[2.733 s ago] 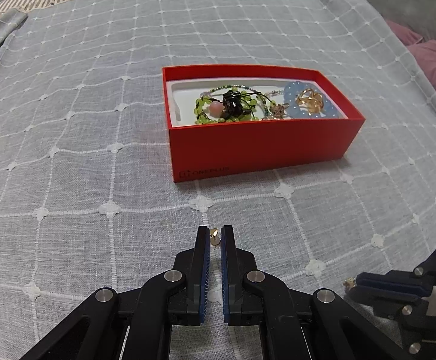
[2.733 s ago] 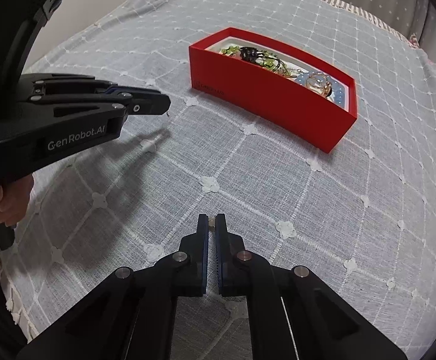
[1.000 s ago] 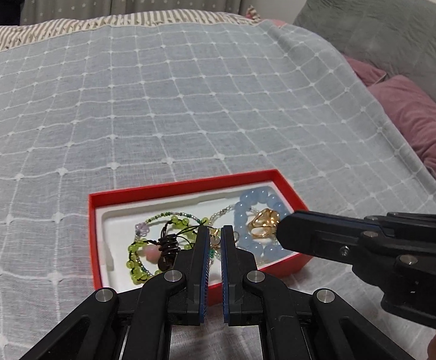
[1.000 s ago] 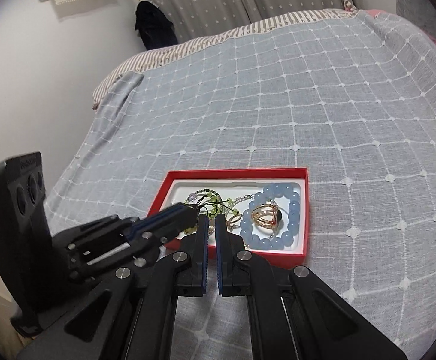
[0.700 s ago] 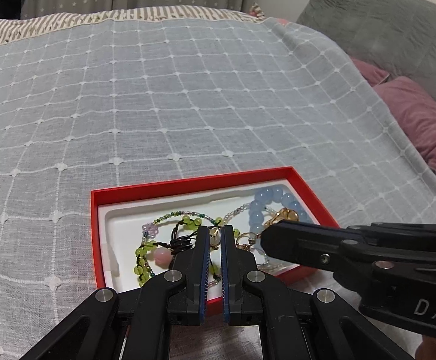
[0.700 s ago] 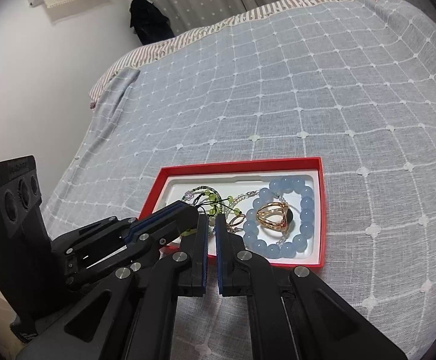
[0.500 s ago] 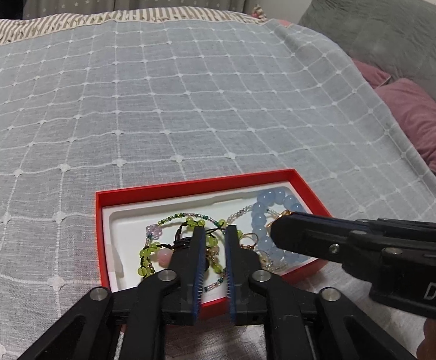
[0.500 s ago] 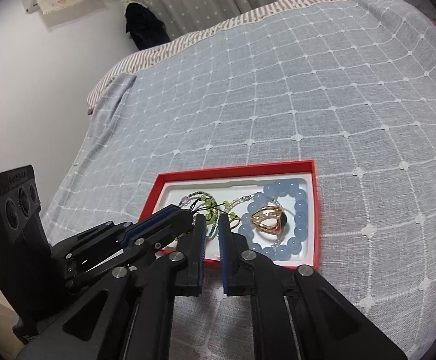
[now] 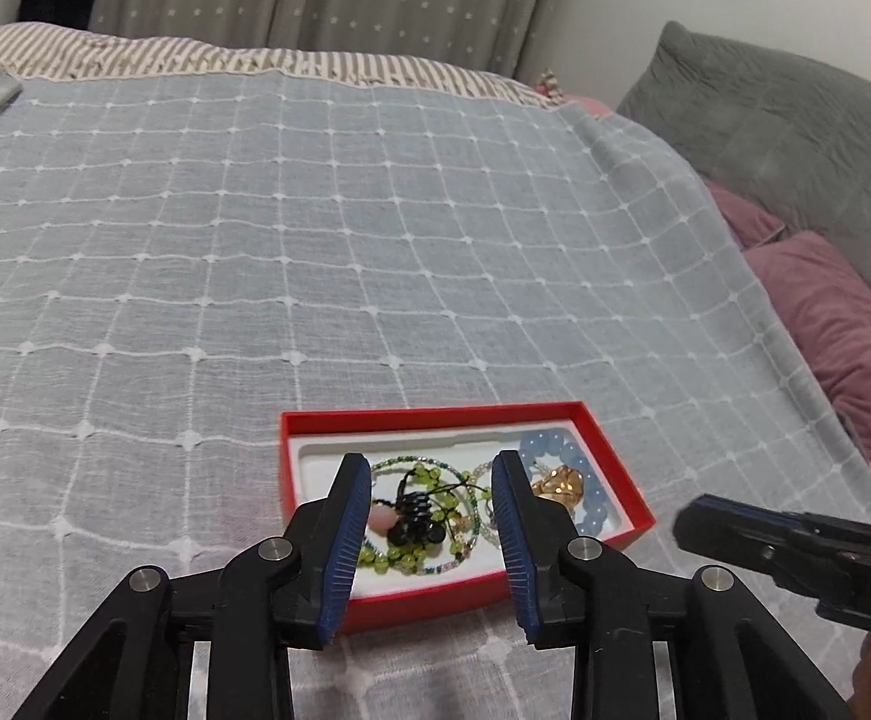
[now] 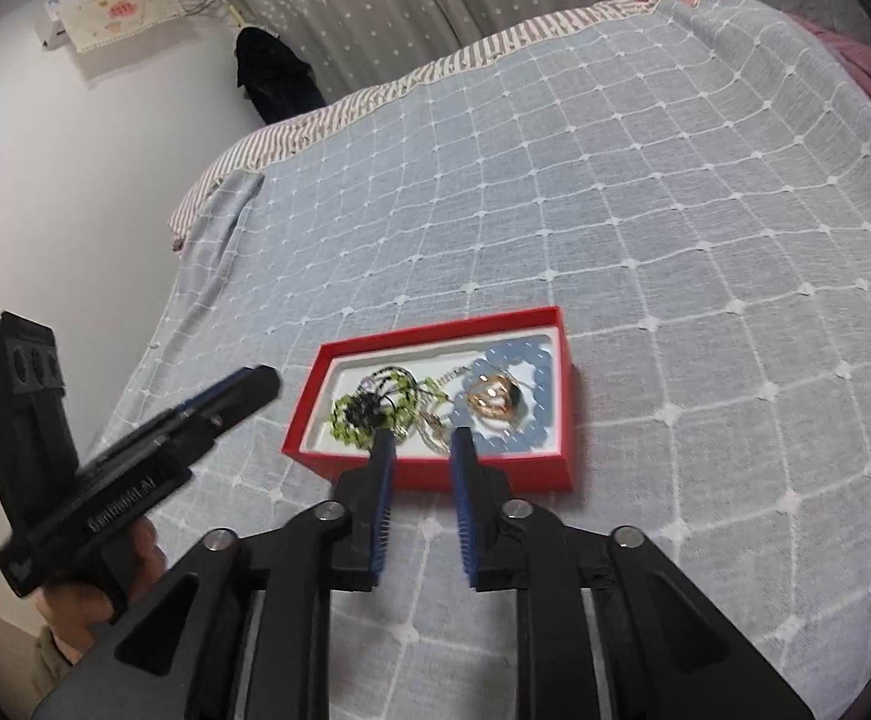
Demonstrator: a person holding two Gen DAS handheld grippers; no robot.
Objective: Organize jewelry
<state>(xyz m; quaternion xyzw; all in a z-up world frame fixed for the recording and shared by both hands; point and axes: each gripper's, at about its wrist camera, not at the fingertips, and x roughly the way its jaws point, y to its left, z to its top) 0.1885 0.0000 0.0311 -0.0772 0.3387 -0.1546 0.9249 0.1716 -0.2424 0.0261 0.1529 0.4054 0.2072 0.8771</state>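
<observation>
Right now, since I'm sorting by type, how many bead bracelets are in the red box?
2: a blue bracelet at the right end of the box, a green one left of it. Tangled pieces may hide more.

Red box (image 9: 612, 468), grey white-checked bedspread (image 9: 315, 240), pale blue bead bracelet (image 10: 534, 372), blue-padded black claw (image 9: 429, 474)

The black left gripper with blue-lined fingers (image 9: 431, 468) hangs with its jaws spread wide and nothing between them. The matching black right gripper (image 10: 419, 441) hovers alongside, its jaws also parted and holding nothing.
</observation>
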